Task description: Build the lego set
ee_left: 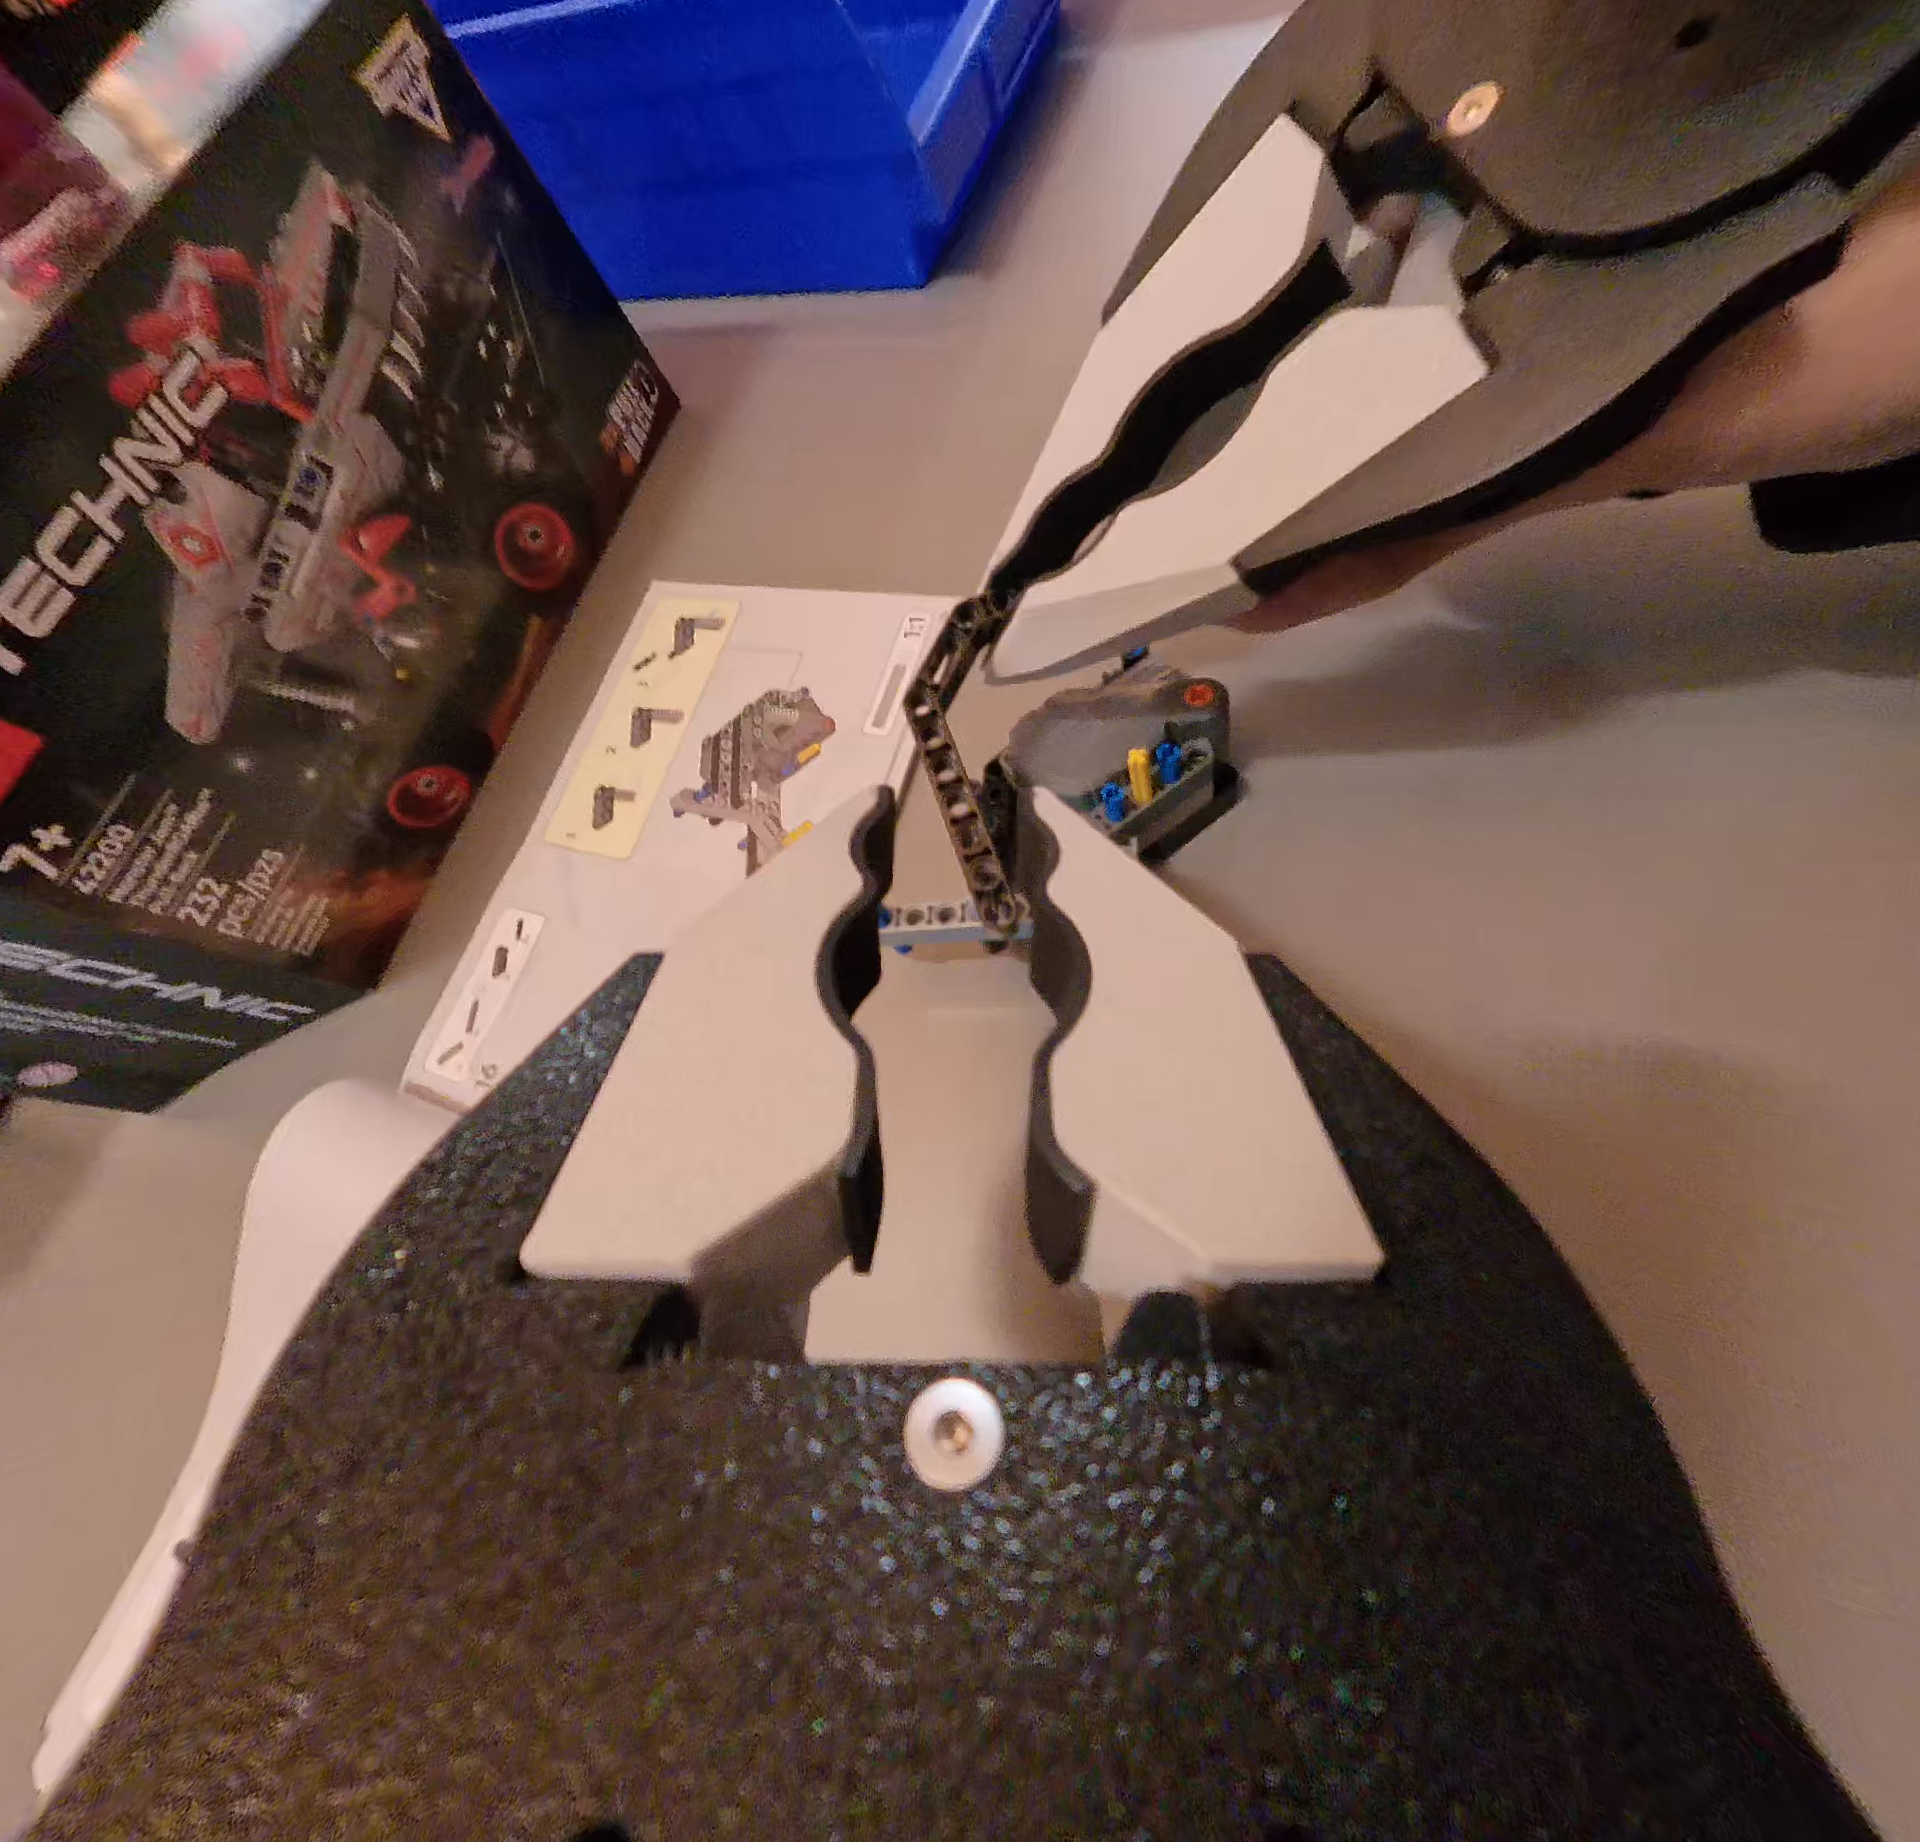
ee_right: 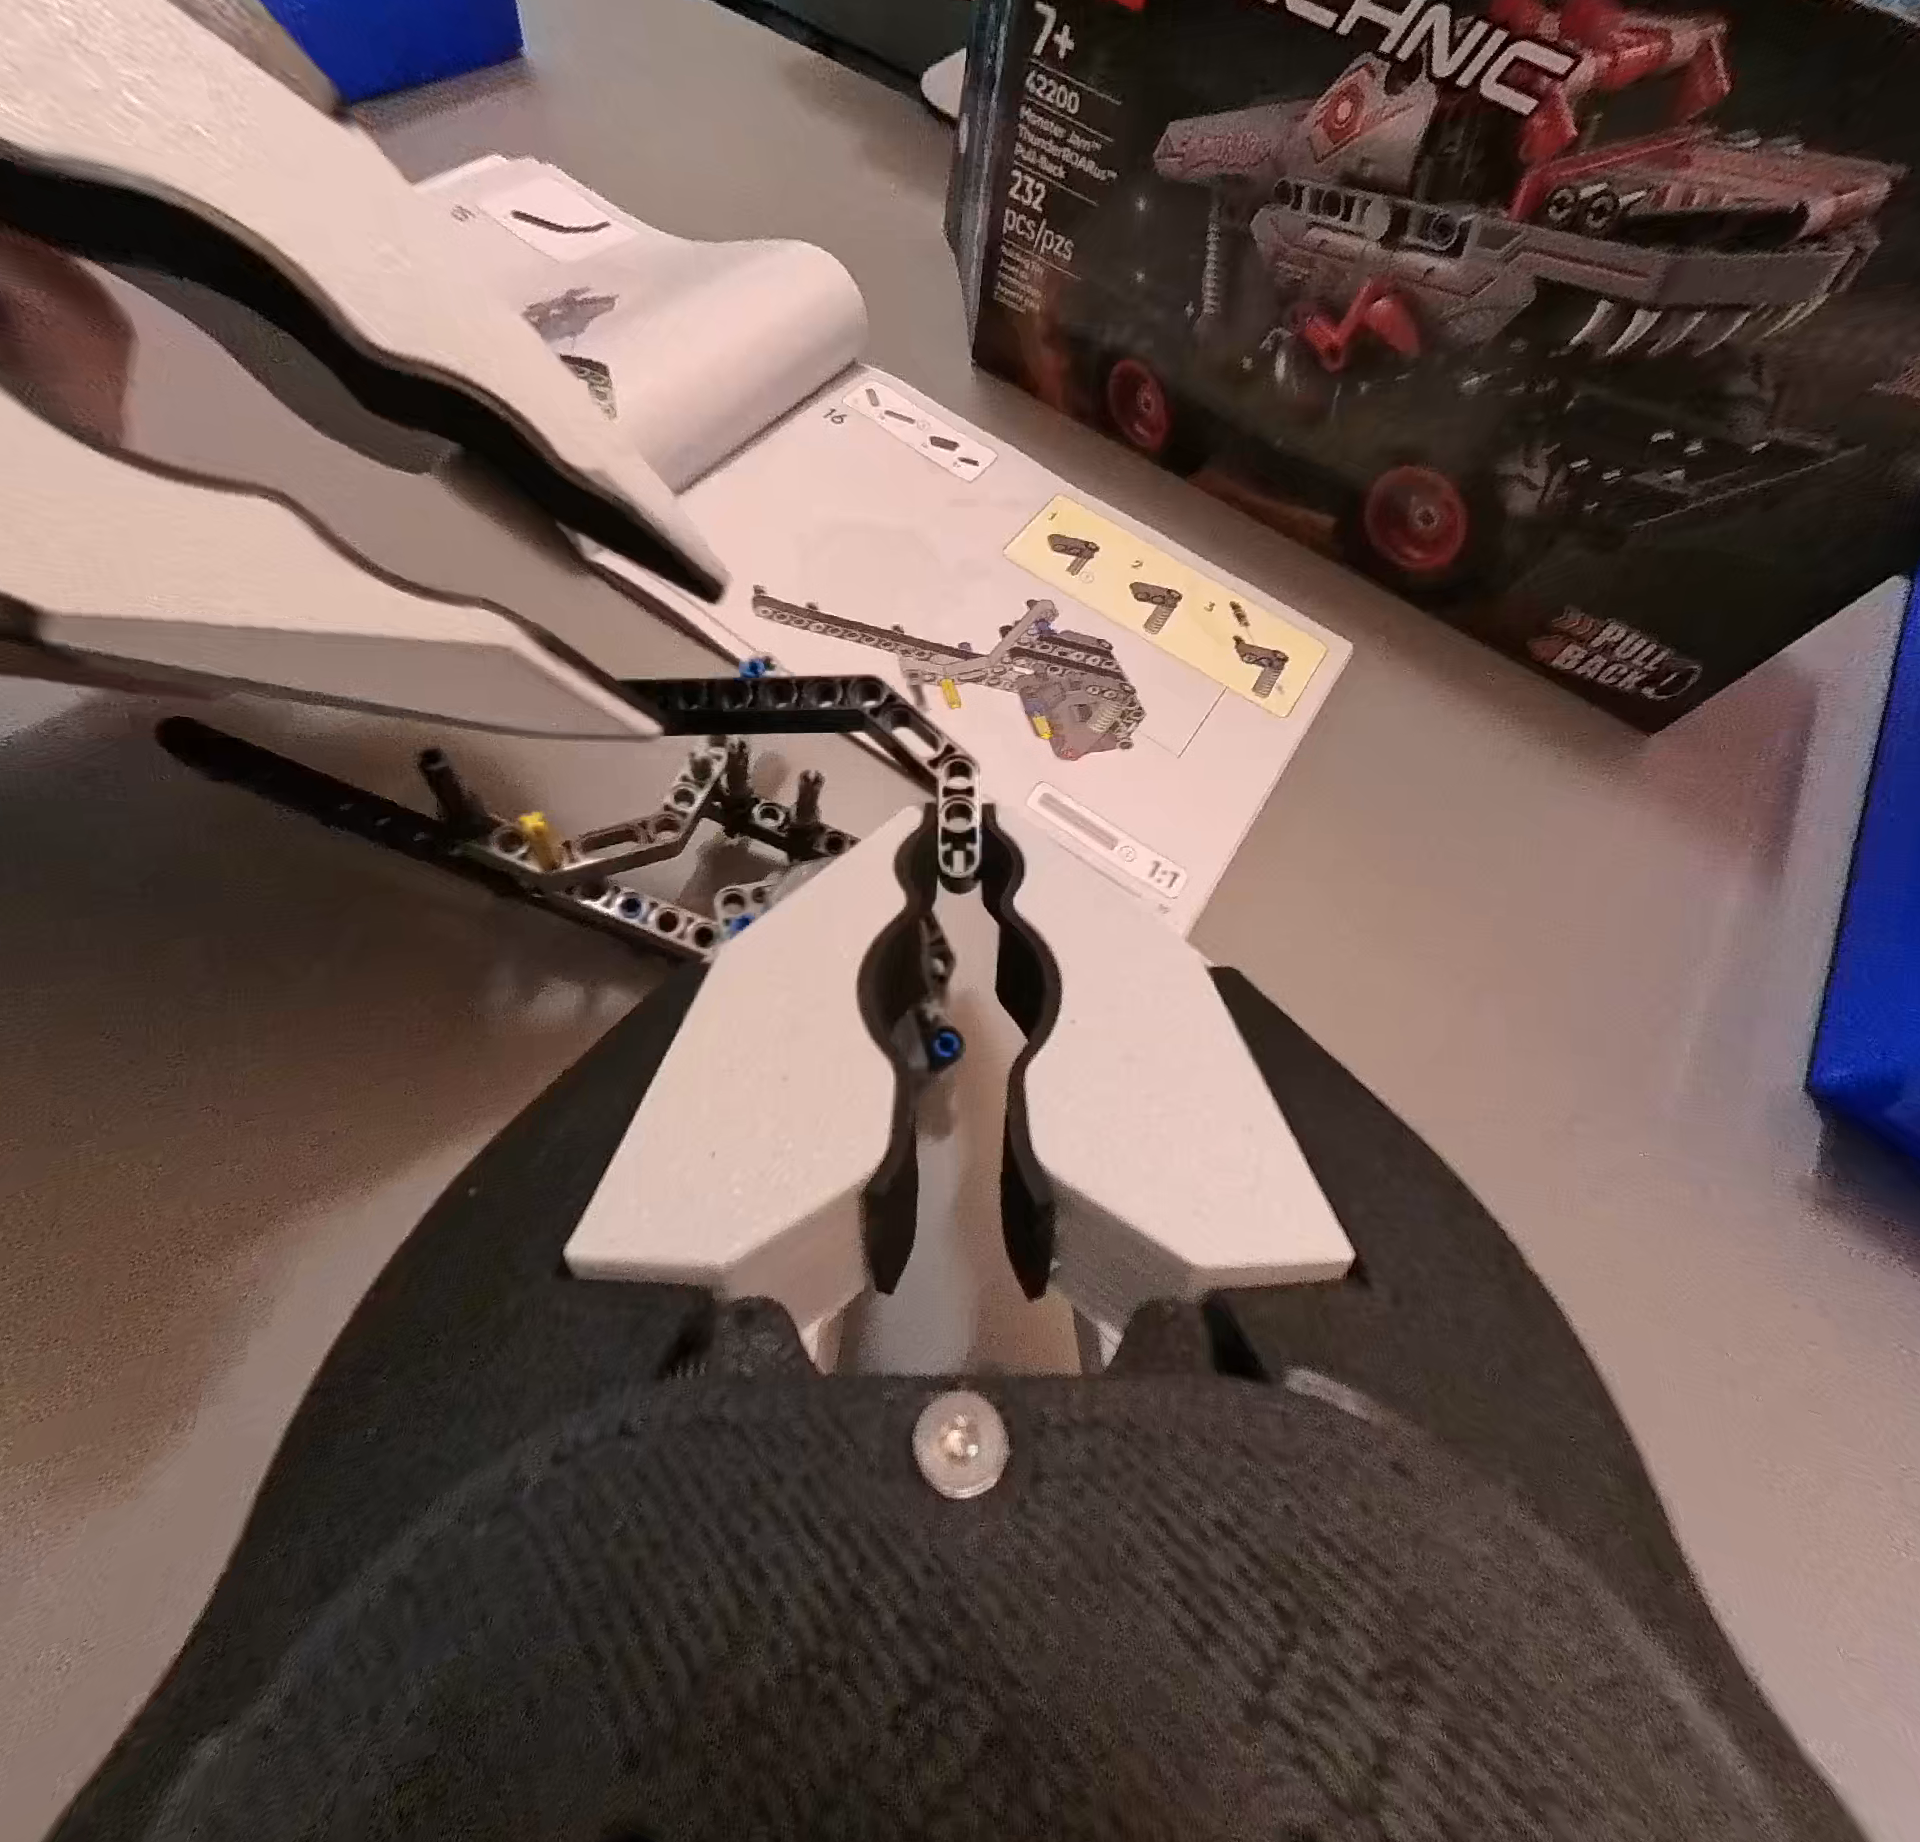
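A bent black beam (ee_left: 940,743) is held above the table. My right gripper (ee_right: 961,826) is shut on one end of it (ee_right: 956,826); in the left wrist view it comes in from the upper right (ee_left: 992,608). My left gripper (ee_left: 956,826) is open around the beam's other end, which lies against one pad with a gap to the other finger. In the right wrist view the left gripper (ee_right: 686,654) enters from the left. The part-built grey assembly (ee_right: 644,857) with yellow, blue and black pins lies on the table below; its motor block (ee_left: 1132,753) shows behind my left fingers.
The open instruction booklet (ee_left: 748,753) (ee_right: 1039,649) lies flat under the work. The set's box (ee_left: 260,493) (ee_right: 1455,286) stands beside it. A blue bin (ee_left: 748,99) is behind, and another blue bin edge (ee_right: 1870,857) is at the right. A hand (ee_left: 1818,369) holds the right gripper.
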Demonstrator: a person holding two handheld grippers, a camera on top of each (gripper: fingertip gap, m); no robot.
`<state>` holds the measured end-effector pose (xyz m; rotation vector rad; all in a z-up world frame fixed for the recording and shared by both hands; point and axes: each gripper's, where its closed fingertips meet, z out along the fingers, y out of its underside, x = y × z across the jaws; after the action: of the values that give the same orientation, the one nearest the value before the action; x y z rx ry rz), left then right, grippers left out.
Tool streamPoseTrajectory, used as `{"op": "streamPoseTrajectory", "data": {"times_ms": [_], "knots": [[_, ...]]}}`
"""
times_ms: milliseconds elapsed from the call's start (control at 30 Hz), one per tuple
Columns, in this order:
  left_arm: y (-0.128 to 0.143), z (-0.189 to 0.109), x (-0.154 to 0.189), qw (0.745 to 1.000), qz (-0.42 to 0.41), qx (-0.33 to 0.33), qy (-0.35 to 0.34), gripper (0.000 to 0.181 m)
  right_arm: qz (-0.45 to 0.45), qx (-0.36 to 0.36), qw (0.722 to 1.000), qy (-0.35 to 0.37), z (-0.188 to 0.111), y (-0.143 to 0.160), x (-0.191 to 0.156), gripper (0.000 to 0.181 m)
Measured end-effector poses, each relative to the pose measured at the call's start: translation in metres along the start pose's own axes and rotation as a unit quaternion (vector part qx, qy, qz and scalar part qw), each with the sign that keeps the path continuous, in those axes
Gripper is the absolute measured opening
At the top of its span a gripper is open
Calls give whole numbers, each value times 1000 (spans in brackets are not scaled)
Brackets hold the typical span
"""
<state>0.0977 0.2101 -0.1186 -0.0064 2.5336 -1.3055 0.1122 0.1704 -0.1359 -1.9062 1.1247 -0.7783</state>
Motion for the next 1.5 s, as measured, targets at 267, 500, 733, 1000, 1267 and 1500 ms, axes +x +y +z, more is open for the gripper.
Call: {"op": "streamPoseTrajectory", "data": {"times_ms": [267,500,733,1000,1267,1500], "knots": [[7,5,2,999,-30,-26,18,9,28,19,999,1,-6,-5,2,4],[13,8,-9,999,-8,-40,11,5,28,10,999,-16,-4,0,-1,8],[11,11,-5,994,-60,-3,89,4,5,2,998,-68,-14,2,-6,13],[12,14,-2,992,-73,-11,98,4,-12,-20,997,-78,-18,11,-2,28],[17,16,-3,995,-38,-52,79,4,-50,-34,993,-101,-26,12,-11,42],[18,20,1,994,-22,-72,84,4,-34,-24,994,-97,-22,11,-6,31]]}}
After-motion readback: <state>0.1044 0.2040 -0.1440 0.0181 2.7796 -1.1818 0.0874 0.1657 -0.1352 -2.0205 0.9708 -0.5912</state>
